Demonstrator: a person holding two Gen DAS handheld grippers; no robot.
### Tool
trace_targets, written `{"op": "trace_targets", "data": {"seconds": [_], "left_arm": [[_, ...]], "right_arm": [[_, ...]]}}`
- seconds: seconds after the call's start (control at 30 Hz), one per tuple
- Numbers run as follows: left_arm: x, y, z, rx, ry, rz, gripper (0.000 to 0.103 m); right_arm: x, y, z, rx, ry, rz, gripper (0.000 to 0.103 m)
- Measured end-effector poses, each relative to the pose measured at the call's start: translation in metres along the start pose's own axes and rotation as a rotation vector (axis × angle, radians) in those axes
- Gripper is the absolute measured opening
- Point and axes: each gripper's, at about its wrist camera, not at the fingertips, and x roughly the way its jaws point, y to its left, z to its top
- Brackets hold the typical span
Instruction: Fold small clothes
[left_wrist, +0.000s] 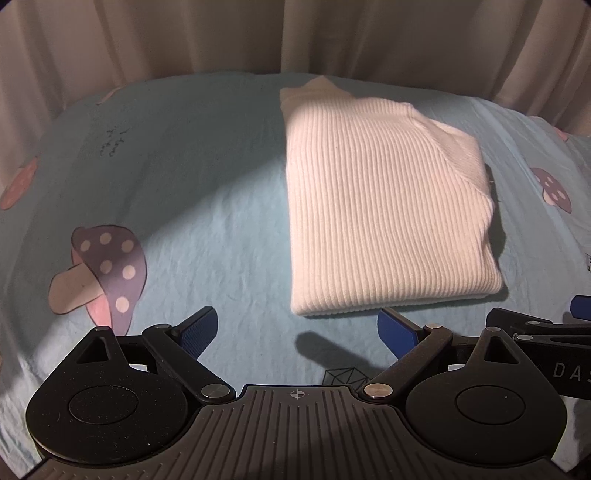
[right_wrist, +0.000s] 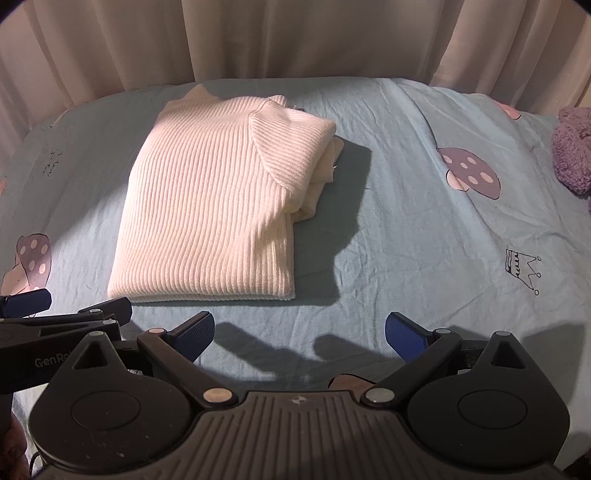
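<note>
Nearest in the left wrist view, the left hand-held gripper (left_wrist: 297, 330), spread wide and grasping nothing, blue pads apart above a pale blue bed sheet (left_wrist: 221, 229). Just beyond the right pad, the near folded edge of a white ribbed sweater (left_wrist: 380, 206), close to the fingertips but not touching. At the right border of that view, part of the right hand-held gripper (right_wrist: 299, 332), side by side with the left one. In the right wrist view, likewise released, empty, pads wide apart over bare sheet with their shadows between. Ahead and to the left of it, the same sweater (right_wrist: 218, 195), folded into a neat rectangle, near edge straight and running across the view, right side stacked in visible layers with a dark shadow cast beside it. Flat on the bed, clear of both tools. To the left of the sweater, open sheet with a printed mushroom (left_wrist: 99, 273); to the right, a broad stretch of free sheet with another mushroom print (right_wrist: 471, 171) and a small crown drawing (right_wrist: 522, 271). Far right, at the bed's edge, a fuzzy purple thing (right_wrist: 572, 151), well apart from the sweater. Farthest back, beige curtains (right_wrist: 295, 37) closing off the bed.
</note>
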Motion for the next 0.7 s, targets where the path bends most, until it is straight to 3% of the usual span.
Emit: {"op": "trace_targets", "data": {"seconds": [0.7], "left_arm": [[0.0004, -0.0038, -0.0014, -0.007, 0.008, -0.002, 0.097]], "right_arm": [[-0.0037, -0.0016, 0.0005, -0.021, -0.008, -0.02, 0.099]]}}
